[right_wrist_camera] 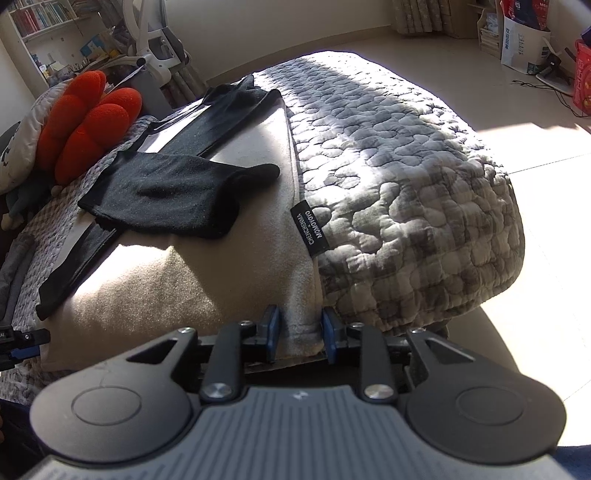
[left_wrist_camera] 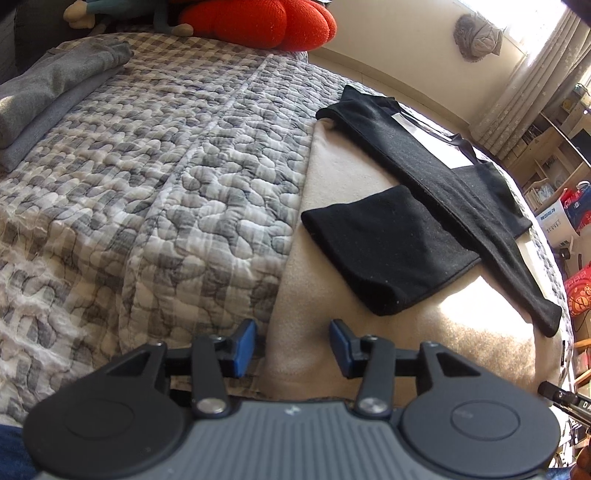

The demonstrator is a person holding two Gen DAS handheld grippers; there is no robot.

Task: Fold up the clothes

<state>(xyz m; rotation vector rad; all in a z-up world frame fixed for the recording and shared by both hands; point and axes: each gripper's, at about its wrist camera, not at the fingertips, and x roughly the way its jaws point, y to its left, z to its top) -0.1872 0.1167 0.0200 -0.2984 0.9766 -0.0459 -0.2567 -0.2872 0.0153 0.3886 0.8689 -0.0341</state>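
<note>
Lying on a bed under a grey checked quilt [left_wrist_camera: 155, 177], the things ran from a stack of folded grey garments [left_wrist_camera: 44, 96] at the far left, past red plush cushions [left_wrist_camera: 258, 22] at the head, to a beige blanket [left_wrist_camera: 332, 288] spread over the quilt, with the black shirt [left_wrist_camera: 436, 192] on top of it toward the right. The shirt lay partly folded: one sleeve [left_wrist_camera: 384, 251] was turned in across the blanket, and the long body ran away toward the bed's far edge.

The left claw [left_wrist_camera: 292, 347] stood half open with nothing between its blue pads, poised over the line where quilt met blanket, near the sleeve but apart from it. The right claw [right_wrist_camera: 299, 332] was narrower, its pads straddling the blanket's near hem [right_wrist_camera: 301, 325]; whether they pressed on it could not be told, though a gap seemed to show on each side.

The shirt [right_wrist_camera: 177, 184] looked like thin knit: light, limp and unlikely to slip on the fleecy blanket, but apt to sag and drag that blanket along. It would probably handle best pinched at a hem or sleeve edge, both layers together, one claw at each corner.
</note>
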